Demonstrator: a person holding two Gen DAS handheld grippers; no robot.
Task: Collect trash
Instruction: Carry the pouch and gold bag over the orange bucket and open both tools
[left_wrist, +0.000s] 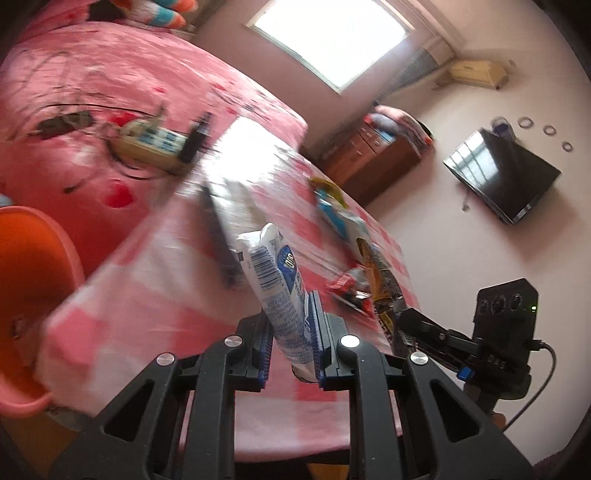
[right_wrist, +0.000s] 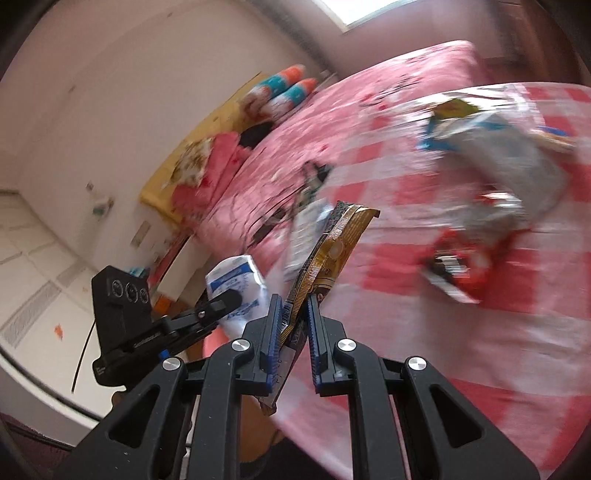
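Observation:
My left gripper (left_wrist: 291, 321) is shut on a white and blue wrapper (left_wrist: 275, 280), held above the pink checked tablecloth (left_wrist: 159, 306). My right gripper (right_wrist: 293, 314) is shut on a gold and brown wrapper (right_wrist: 332, 254), held above the same cloth (right_wrist: 424, 332). The gold wrapper (left_wrist: 380, 288) and the right gripper's body (left_wrist: 495, 332) show at the right of the left wrist view. The white wrapper (right_wrist: 236, 284) shows at the left of the right wrist view. A red wrapper (left_wrist: 349, 290) (right_wrist: 458, 262) and a silver, blue and yellow bag (left_wrist: 340, 212) (right_wrist: 491, 147) lie on the cloth.
An orange chair (left_wrist: 33, 277) stands at the table's left. A bed with a pink cover (left_wrist: 110, 92) lies beyond, with a power strip (left_wrist: 155, 144) on it. A wooden dresser (left_wrist: 373, 155) and a wall television (left_wrist: 502, 173) are at the right. The view is motion-blurred.

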